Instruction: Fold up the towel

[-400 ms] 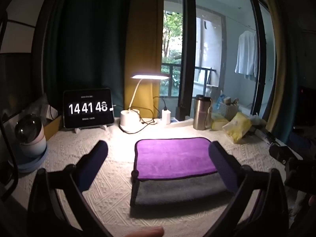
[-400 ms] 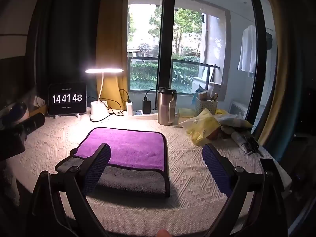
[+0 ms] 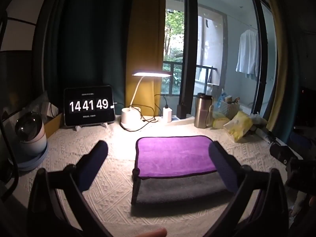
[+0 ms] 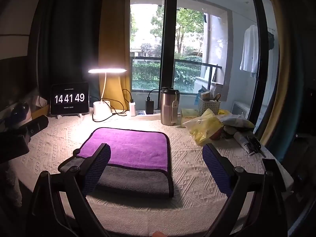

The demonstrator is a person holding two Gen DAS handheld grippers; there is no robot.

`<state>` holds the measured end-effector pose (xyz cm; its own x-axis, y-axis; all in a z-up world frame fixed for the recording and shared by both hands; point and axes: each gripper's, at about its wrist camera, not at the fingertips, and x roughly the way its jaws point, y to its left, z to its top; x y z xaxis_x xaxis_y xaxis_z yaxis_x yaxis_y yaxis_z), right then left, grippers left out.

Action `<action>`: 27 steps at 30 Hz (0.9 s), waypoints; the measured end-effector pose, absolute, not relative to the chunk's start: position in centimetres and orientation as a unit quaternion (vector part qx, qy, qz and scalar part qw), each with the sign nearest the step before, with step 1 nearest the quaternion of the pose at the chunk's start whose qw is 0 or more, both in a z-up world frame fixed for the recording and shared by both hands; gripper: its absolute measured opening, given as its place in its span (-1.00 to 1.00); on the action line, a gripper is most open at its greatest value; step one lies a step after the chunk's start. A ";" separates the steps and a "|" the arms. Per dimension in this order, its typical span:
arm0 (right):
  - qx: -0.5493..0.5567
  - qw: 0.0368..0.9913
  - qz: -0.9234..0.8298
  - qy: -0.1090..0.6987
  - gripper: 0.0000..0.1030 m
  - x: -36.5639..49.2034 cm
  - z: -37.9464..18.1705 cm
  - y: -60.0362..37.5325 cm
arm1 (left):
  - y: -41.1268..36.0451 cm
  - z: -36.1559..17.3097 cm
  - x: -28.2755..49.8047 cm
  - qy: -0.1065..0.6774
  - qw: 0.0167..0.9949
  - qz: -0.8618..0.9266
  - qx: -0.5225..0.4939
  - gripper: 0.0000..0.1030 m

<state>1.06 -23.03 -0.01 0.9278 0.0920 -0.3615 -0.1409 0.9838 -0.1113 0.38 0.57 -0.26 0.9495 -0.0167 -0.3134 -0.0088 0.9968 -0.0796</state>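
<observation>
A folded towel (image 3: 175,156) lies flat on the white patterned tablecloth (image 3: 110,177), purple side up with a grey layer showing along its near edge. It also shows in the right wrist view (image 4: 130,148). My left gripper (image 3: 158,158) is open and empty, held above the table in front of the towel, its right finger over the towel's right side. My right gripper (image 4: 156,158) is open and empty, its left finger (image 4: 96,167) over the towel's near left corner. Neither touches the towel.
At the back stand a tablet clock (image 3: 88,105), a lit desk lamp (image 3: 131,116), chargers with cables (image 3: 166,113) and a steel tumbler (image 3: 202,110). Yellow bags (image 4: 205,126) and a basket (image 4: 209,104) sit at the right. A round white device (image 3: 29,132) is at the left.
Both grippers stay open and nearly still. The clock has ticked from 14:41:48 to 14:41:49. The towel has not moved.
</observation>
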 end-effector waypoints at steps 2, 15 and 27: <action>-0.068 0.980 0.060 0.180 0.86 1.0 0.1 -22.9 | 0.6 -0.2 0.4 0.159 0.987 -0.003 -0.038 0.99; -0.067 0.979 0.063 0.181 0.86 1.2 -0.2 -22.9 | 0.3 -0.1 0.6 0.159 0.987 -0.009 -0.034 0.99; -0.064 0.979 0.063 0.182 0.86 1.2 -0.1 -23.0 | 0.2 -0.3 0.6 0.159 0.987 -0.014 -0.033 0.99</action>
